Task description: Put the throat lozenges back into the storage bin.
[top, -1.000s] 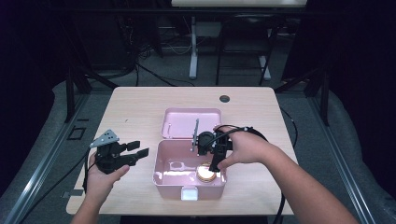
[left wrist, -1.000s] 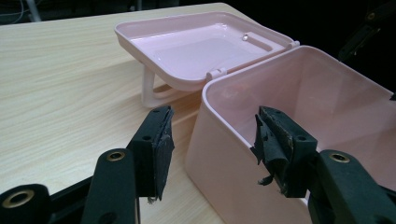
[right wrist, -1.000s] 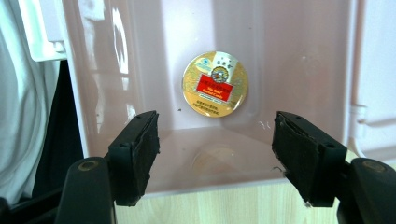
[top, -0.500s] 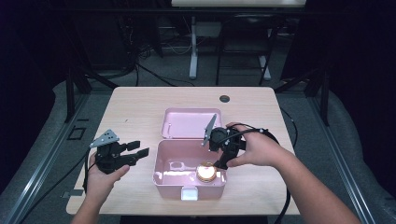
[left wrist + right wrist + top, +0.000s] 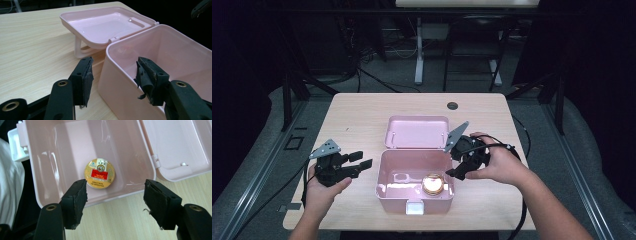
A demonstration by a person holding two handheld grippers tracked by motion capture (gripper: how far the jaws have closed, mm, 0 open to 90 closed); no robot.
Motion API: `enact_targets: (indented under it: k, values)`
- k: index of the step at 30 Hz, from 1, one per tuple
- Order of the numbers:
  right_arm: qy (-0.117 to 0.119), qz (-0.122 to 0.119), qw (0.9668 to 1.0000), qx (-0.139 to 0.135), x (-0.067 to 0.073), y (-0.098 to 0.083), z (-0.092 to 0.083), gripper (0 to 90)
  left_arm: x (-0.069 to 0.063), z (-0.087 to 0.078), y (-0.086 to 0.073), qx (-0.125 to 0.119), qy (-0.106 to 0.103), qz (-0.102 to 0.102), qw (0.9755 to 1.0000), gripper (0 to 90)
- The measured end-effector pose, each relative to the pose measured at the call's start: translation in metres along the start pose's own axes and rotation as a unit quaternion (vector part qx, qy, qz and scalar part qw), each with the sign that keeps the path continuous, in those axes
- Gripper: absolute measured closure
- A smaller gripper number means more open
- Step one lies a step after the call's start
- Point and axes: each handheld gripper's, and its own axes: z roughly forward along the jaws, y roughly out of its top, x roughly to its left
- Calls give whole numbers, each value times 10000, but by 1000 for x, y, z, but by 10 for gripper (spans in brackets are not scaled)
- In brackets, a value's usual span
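Note:
A pink plastic box [image 5: 392, 192] stands open near the table's front edge, its lid [image 5: 417, 133] folded back flat behind it. A round gold tin [image 5: 434, 184] with a red label lies on the box floor, at the right side; the right gripper view looks down on the gold tin [image 5: 99, 173]. My right gripper [image 5: 460, 167] hovers just outside the box's right wall, open, nothing between its jaws. My left gripper [image 5: 359, 160] rests open left of the box, its jaws level with the box's left wall [image 5: 117, 82].
A small dark round hole [image 5: 452, 105] sits in the wooden table [image 5: 357, 120] near the far edge. A white latch [image 5: 414, 207] sticks out of the box's front. Cables trail from both grippers off the table's sides. Dark floor and stands surround the table.
My right gripper has drawn back to the right, from over the box interior to outside its right wall, with nothing in it. The tin stays in the box. The left gripper has not moved.

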Motion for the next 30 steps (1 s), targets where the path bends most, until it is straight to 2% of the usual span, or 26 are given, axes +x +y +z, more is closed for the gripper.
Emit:
enact_targets:
  k: [5, 7, 11, 16, 20, 26, 30]
  values:
    - [-181, 165, 9991, -342, -2, -9, -2, 333, -2, -1, 0, -1, -11, 27, 10000, 472]
    - [-196, 313, 9976, -584, -5, -14, -3, 344, -1, -1, 0, 24, 9, 40, 10000, 479]
    - [-220, 553, 9942, -893, -7, -21, -5, 355, 0, 1, -1, -20, 1, -8, 10000, 488]
    - [-324, 691, 9917, -1034, -8, -28, -1, 379, -1, 1, -1, 3, 21, 1, 10000, 491]
    - [-476, 864, 9876, -1225, -10, -33, 2, 395, -3, 1, -1, -13, -9, 21, 10000, 489]
    - [-516, 1045, 9838, -1360, -13, -38, 7, 393, -4, 4, -1, 30, 22, 22, 10000, 482]
    - [-652, 1145, 9794, -1532, -14, -39, 8, 378, -5, 4, -1, 65, -18, 51, 10000, 481]
